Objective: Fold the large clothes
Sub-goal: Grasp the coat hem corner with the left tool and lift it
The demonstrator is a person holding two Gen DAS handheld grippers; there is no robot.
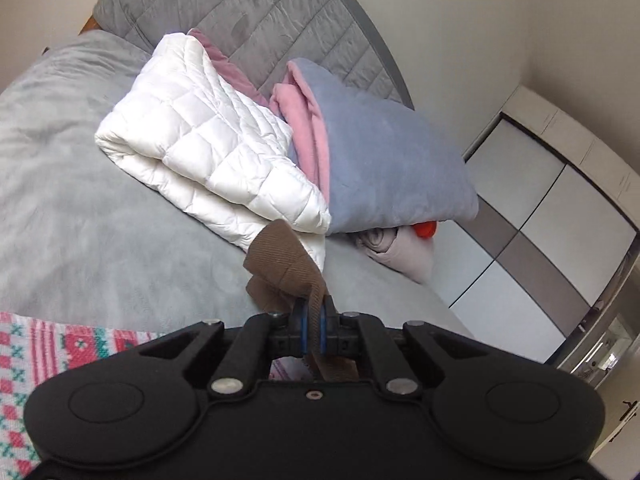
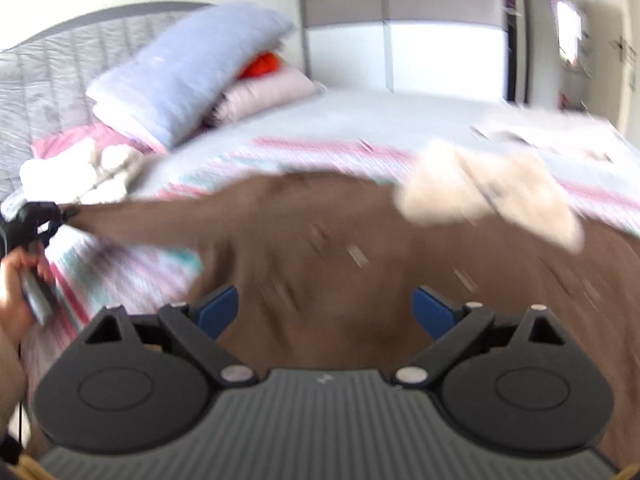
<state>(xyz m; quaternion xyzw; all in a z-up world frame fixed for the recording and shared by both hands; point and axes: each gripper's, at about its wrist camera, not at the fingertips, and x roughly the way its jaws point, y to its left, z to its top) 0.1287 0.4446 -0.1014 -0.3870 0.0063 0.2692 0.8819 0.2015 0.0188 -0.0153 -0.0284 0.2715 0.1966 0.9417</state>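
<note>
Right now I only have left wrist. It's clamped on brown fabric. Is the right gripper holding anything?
Observer: No. The right gripper is open, jaws wide apart over the brown garment.
Operator: How much garment is out there?
Observer: A wide spread lies across the patterned blanket; one stretched end runs to the left gripper.
Operator: Anything lying on it?
Observer: A cream, fluffy-looking patch at its far right edge; too blurred to identify.
</note>
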